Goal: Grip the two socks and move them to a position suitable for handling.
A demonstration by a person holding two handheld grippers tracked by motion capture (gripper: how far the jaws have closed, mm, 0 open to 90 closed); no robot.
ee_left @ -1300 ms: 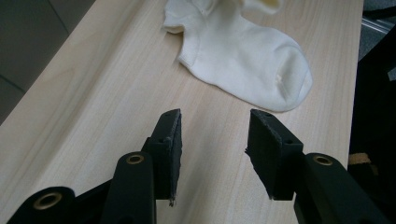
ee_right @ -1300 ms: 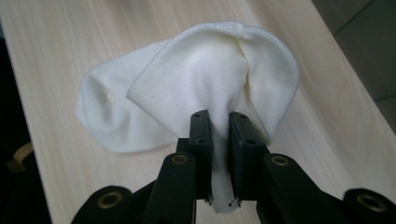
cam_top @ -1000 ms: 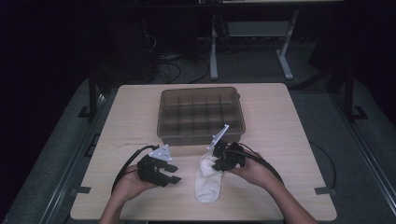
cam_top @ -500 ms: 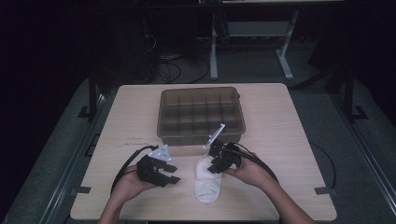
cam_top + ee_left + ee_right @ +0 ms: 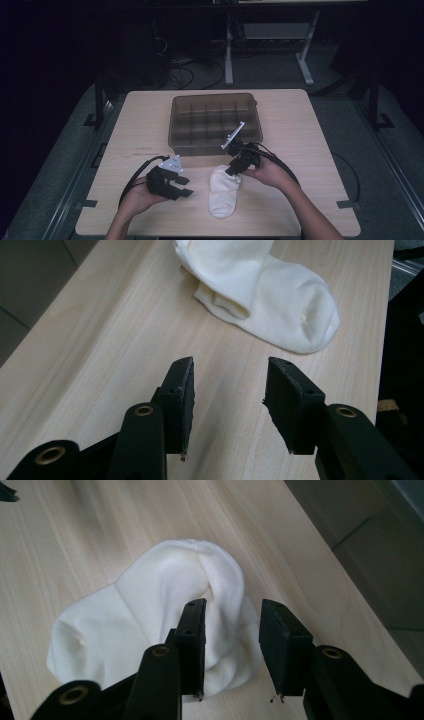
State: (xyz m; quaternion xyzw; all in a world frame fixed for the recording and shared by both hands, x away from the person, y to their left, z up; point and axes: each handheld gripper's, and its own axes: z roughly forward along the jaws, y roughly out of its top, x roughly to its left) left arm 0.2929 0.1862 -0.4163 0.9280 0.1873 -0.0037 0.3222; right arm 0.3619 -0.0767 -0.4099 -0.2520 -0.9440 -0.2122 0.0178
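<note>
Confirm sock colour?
Plain cream-white sock, no pattern; clearest in the left gripper view.

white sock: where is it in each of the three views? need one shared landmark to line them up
High view: the white sock lies low centre on the table, between the two grippers.
Left gripper view: top centre to right, beyond the open jaws, apart from them.
Right gripper view: centre left, its folded end under and between the open jaws.
Shared landmark: the pale wood-grain tabletop under the sock.
</note>
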